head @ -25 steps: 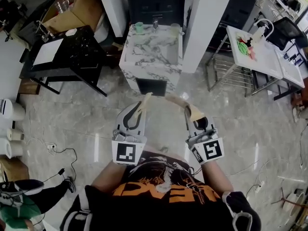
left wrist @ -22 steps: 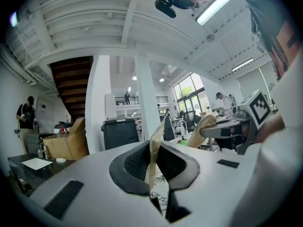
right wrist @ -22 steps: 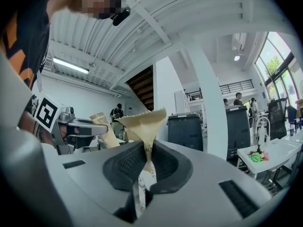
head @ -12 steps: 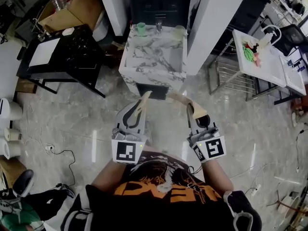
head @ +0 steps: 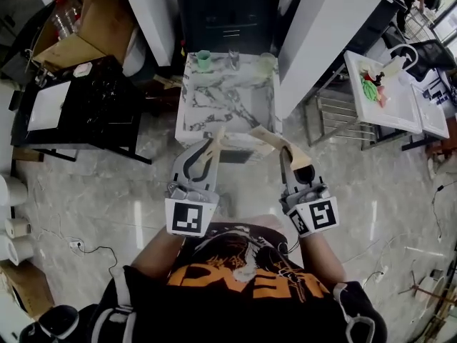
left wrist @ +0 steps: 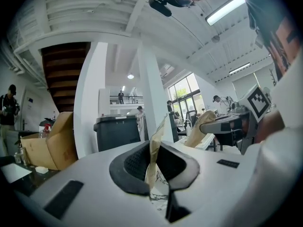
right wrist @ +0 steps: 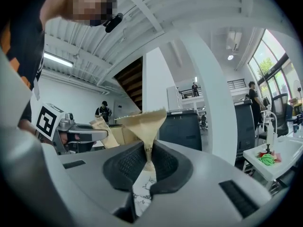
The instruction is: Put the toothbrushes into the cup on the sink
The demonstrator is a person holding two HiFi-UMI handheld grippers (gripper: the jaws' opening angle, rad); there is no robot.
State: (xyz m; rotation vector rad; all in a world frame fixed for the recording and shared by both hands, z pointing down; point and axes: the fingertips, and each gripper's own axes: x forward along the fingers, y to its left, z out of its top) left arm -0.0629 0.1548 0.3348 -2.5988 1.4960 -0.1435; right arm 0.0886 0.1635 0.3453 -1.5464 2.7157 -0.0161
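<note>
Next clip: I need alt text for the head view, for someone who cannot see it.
Seen from above, a person in a black shirt holds the left gripper shut on a tan paper-wrapped toothbrush and the right gripper shut on a second paper-wrapped toothbrush. Ahead stands a white marble-patterned sink with a small green cup at its back edge.

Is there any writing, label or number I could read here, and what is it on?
None reads clearly.
Orange lettering on the person's black shirt: large, but upside down and creased, unreadable.
Dark print on the paper-wrapped toothbrush in the right gripper: too small.
Marker cubes: black-and-white squares, no letters.
</note>
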